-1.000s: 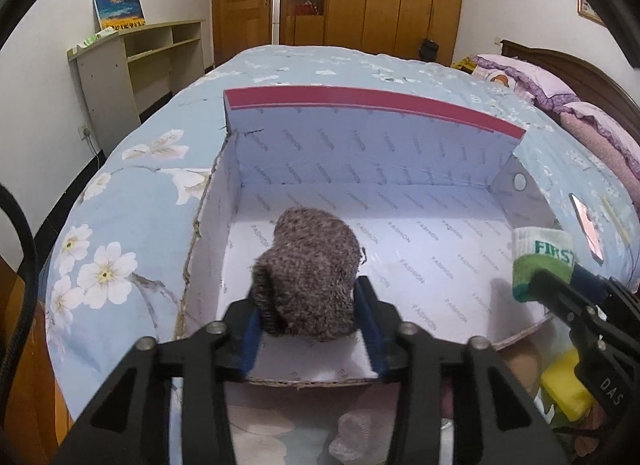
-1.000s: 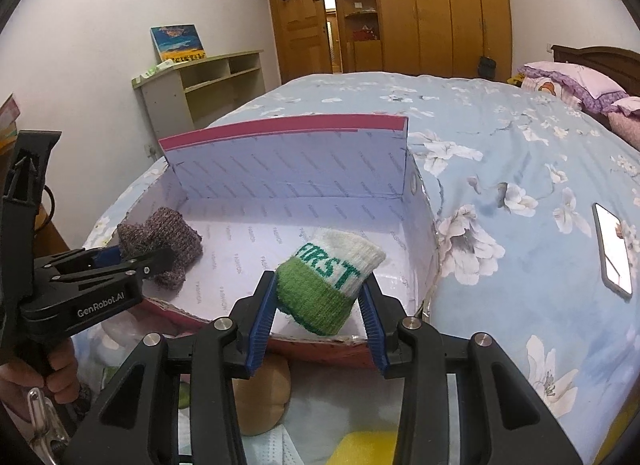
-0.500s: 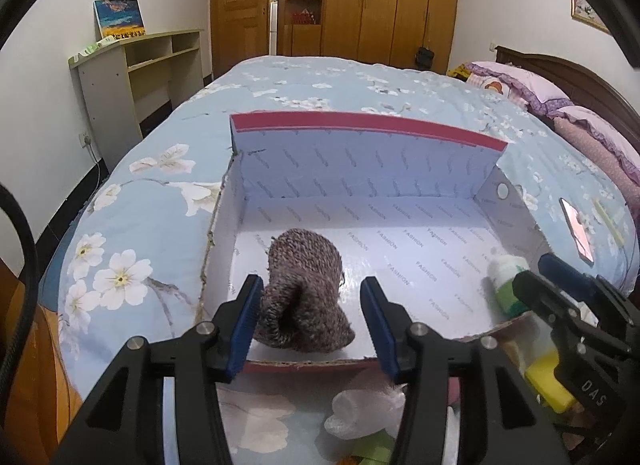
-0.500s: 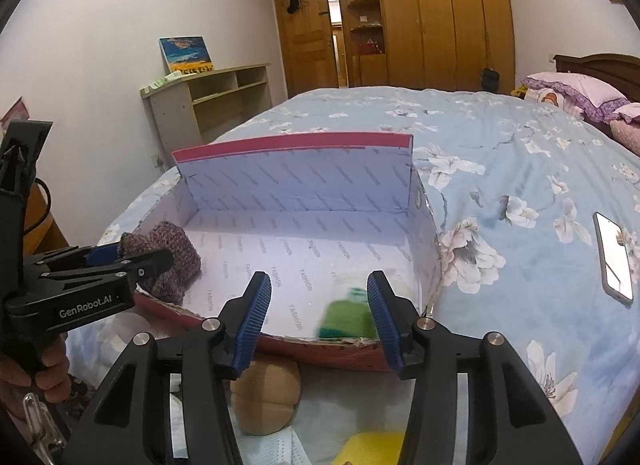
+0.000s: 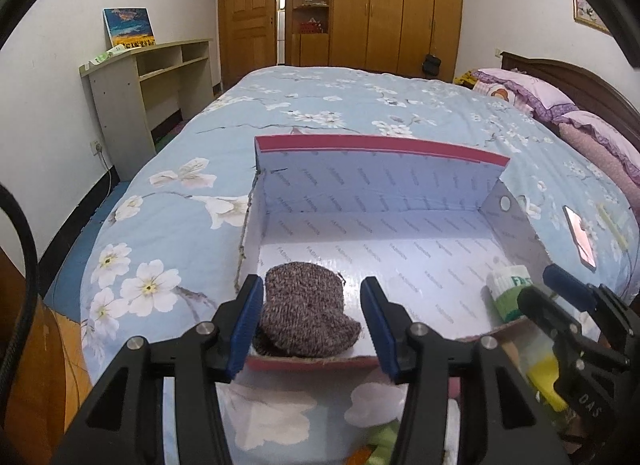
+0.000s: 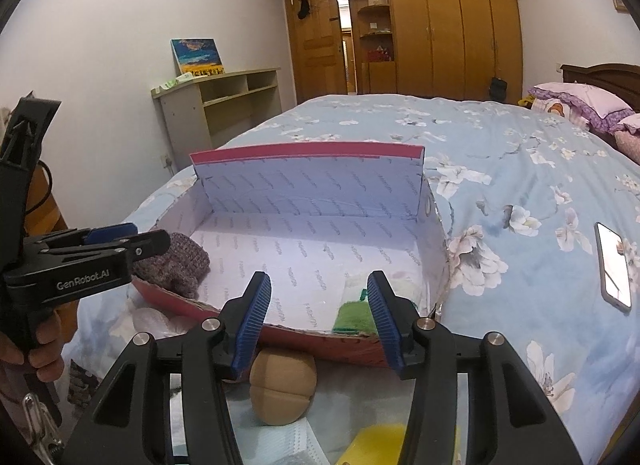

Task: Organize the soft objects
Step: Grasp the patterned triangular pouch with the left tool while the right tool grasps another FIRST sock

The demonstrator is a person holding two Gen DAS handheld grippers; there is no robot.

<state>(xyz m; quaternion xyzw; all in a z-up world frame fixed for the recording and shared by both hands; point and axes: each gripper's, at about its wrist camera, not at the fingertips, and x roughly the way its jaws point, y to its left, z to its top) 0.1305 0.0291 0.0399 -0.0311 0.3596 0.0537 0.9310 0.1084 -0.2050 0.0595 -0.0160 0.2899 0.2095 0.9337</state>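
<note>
Socks in box (image 5: pixel 440 265): brown sock (image 5: pixel 306 319) between parted left jaws, green sock (image 6: pixel 354 315) between parted right jaws.

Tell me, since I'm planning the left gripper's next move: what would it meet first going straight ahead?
Probably the brown sock, lying between the open jaws of the left gripper at the box's near edge. Depth is unclear; it might pass just over the sock.

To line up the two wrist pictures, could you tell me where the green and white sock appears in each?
Left wrist: green and white sock at lower right, in the box's near right corner.
Right wrist: low centre-right, by the right gripper's right finger.
Shared landmark: the box's red-edged back wall.
</note>
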